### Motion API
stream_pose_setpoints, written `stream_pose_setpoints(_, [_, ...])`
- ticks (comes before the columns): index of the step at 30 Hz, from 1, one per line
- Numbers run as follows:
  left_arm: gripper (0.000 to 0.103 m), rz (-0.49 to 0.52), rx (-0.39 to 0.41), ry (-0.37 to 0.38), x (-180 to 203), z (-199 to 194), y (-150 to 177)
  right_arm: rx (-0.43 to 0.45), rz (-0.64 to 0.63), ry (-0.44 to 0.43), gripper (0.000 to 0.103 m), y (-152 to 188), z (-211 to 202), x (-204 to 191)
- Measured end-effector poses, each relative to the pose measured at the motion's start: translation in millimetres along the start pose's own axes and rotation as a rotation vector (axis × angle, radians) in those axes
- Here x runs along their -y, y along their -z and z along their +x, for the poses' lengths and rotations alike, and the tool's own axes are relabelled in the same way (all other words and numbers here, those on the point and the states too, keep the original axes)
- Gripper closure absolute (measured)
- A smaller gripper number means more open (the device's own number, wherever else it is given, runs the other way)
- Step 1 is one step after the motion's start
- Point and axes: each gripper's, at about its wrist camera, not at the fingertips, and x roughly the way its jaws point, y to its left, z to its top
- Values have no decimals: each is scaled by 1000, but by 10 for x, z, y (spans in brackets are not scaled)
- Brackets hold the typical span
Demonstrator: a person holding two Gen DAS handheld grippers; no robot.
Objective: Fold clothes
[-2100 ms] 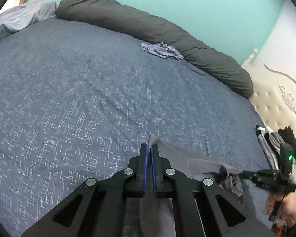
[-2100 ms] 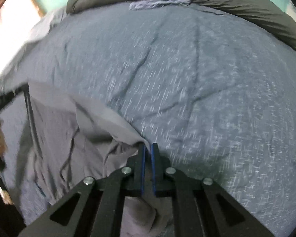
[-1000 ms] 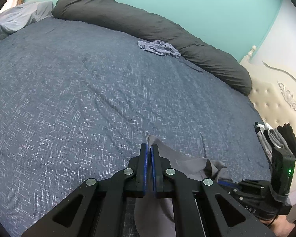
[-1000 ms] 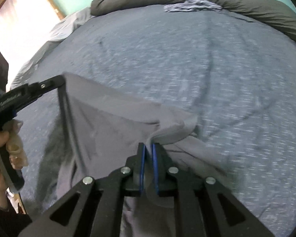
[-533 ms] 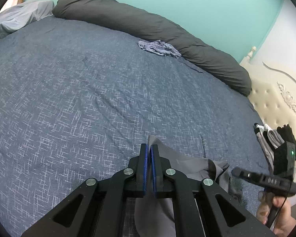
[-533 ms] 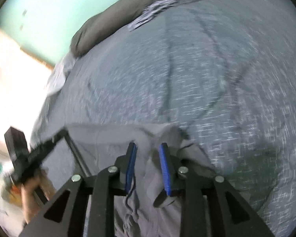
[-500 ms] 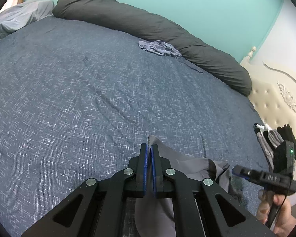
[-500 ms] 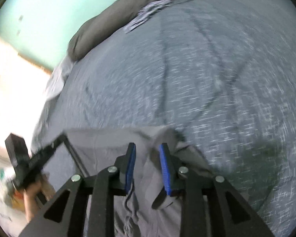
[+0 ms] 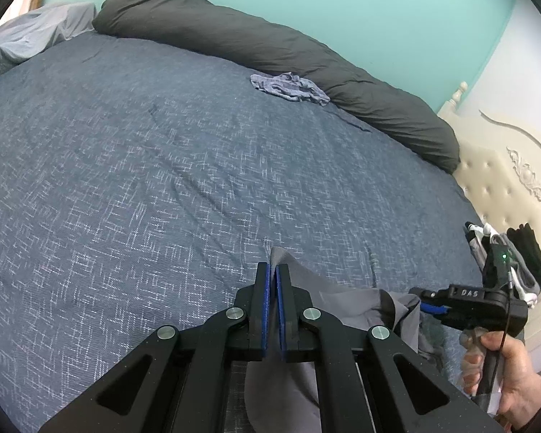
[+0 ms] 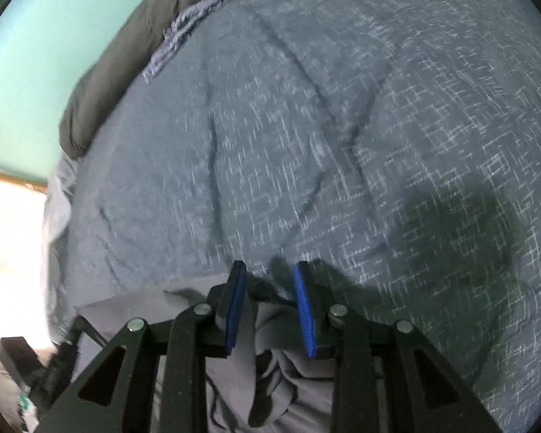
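A plain grey garment (image 9: 339, 310) lies rumpled on the blue patterned bedspread (image 9: 162, 166) near the front edge. My left gripper (image 9: 272, 270) is shut on one corner of it. My right gripper (image 10: 268, 270) is open and empty just above the garment's bunched far end (image 10: 281, 364); it also shows in the left wrist view (image 9: 423, 301), held by a hand at the right. The left gripper shows in the right wrist view (image 10: 79, 324) at the lower left.
A crumpled blue-grey garment (image 9: 288, 86) lies far back against a long dark grey rolled duvet (image 9: 270, 47). A pile of black and white clothes (image 9: 505, 256) sits at the right by the cream headboard (image 9: 505, 180). A turquoise wall stands behind.
My right gripper has opened and let go of the garment, then swung away to the right. The garment's right end has dropped in a bunch. My left gripper has kept its hold.
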Motion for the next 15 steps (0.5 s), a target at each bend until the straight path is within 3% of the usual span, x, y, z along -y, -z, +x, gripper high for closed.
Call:
stream_pose_setpoints(8, [99,-2,0,4,-2,2,15,-29,-163,-47,76,213,-44,-372])
stream_pose_setpoints(15, [99,-2,-2,8,5,-7,17,-69,-221,-50,76,464,27,-387])
